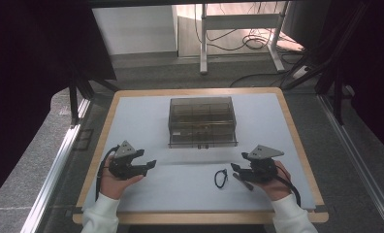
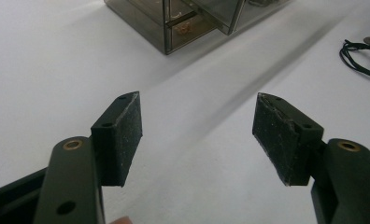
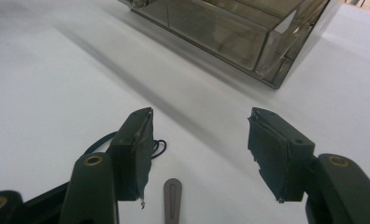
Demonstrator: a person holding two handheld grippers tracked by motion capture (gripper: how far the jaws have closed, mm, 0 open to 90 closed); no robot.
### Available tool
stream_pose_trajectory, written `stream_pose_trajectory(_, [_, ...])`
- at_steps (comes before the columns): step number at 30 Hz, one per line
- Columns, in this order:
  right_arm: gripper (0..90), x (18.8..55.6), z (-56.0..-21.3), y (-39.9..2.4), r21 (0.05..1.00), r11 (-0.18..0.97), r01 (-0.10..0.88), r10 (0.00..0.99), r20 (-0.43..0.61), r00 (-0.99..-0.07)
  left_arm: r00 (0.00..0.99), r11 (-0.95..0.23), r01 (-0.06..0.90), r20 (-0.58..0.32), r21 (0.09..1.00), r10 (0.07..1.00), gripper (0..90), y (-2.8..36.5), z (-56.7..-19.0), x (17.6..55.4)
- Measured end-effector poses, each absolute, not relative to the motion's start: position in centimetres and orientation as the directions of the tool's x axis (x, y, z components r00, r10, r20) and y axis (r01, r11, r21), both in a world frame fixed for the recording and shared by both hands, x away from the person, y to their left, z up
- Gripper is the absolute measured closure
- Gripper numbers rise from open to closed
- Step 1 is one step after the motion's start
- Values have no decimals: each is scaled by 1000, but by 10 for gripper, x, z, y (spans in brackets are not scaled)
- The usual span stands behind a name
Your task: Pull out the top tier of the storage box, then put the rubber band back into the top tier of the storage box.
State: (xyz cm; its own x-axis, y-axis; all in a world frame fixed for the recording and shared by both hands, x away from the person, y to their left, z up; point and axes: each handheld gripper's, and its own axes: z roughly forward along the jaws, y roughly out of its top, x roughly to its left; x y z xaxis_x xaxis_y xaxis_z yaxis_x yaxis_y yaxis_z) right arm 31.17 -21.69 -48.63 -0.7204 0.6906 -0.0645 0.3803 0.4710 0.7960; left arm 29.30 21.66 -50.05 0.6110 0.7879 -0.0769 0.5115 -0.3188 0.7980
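A smoky clear plastic organiser box [image 1: 202, 121] with small compartments stands in the middle of the white table top [image 1: 190, 194]. A thin black cord loop [image 1: 221, 178] lies in front of it, toward the right. Beside the cord lies a slim grey flat tool [image 1: 243, 182], which also shows between the right jaws [image 3: 172, 198]. My left gripper [image 1: 150, 165] rests at the front left, open and empty [image 2: 197, 135]. At the front right my right gripper [image 1: 234, 169] is open too [image 3: 199, 149], its tips just right of the cord [image 3: 157, 145]. The box corner [image 2: 183, 28] appears ahead of the left jaws.
The table has a wooden rim [image 1: 296, 141] and stands on grey carpet. A white desk frame [image 1: 241, 29] with loose cables is on the floor behind. Black stands flank both sides of the table.
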Motion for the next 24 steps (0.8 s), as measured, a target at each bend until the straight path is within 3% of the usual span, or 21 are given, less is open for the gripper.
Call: stream_pose_trajectory(24, [413,309,-489,-188,741,565,362,616,-88,-783,608,-329,534,-84,779,789,330,219,-508,294])
